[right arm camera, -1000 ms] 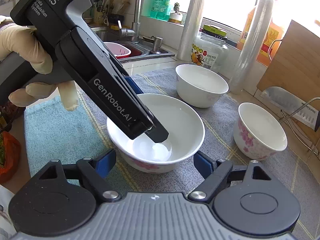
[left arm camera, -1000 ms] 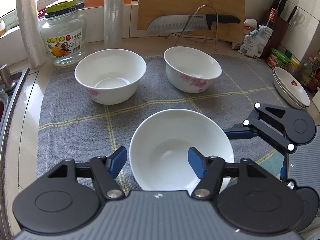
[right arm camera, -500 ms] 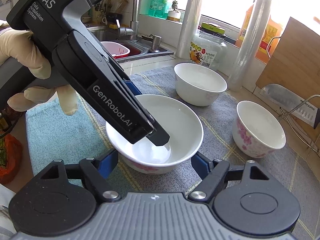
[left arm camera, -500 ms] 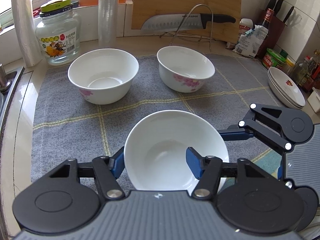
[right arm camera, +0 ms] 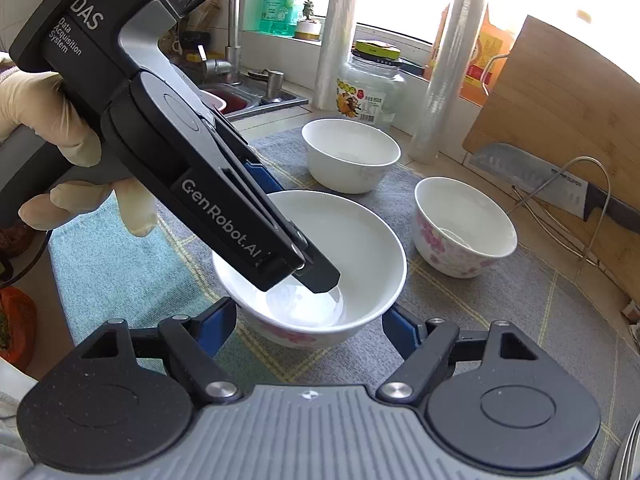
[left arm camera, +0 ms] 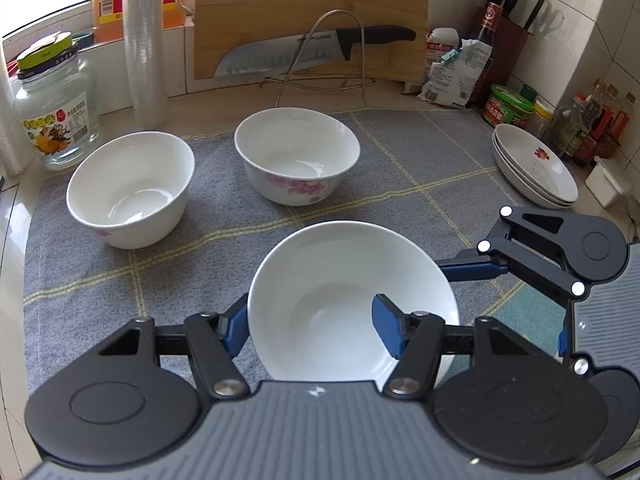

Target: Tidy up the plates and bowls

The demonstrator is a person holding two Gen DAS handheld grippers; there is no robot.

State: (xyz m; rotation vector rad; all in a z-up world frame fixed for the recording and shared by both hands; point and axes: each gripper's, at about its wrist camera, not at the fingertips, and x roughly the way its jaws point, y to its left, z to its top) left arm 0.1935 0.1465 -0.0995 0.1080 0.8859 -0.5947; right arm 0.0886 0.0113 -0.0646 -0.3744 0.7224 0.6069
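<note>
Gripping the near bowl by its left wall, the left gripper had one blue finger outside the rim and the other inside the basin — the wall pinched between them. From the right wrist view the same tool reached down into that bowl from the upper left, held in a pale-gloved hand. The right gripper stood wide, its blue fingers spread to either side of the bowl's base; whether they touched the bowl I could not tell.

That bowl was white and glossy, deep, with pink flowers printed low on its outer wall (seen only from the right wrist). It sat on a grey cloth crossed by yellow lines, at the cloth's near edge. Two more bowls stood farther back on the same cloth, apart from each other: a left bowl with a faint pink mark near its foot, and a floral bowl with a clear pink band. A stack of plates, white with a small red motif, rested at the cloth's right edge.

Behind the bowls stood a glass jar with a green lid, a roll of cling film, and a wooden cutting board leaning upright with a knife across it and a wire rack in front. Bottles and a knife block crowded the right corner — none of them between the tools and the bowls.
</note>
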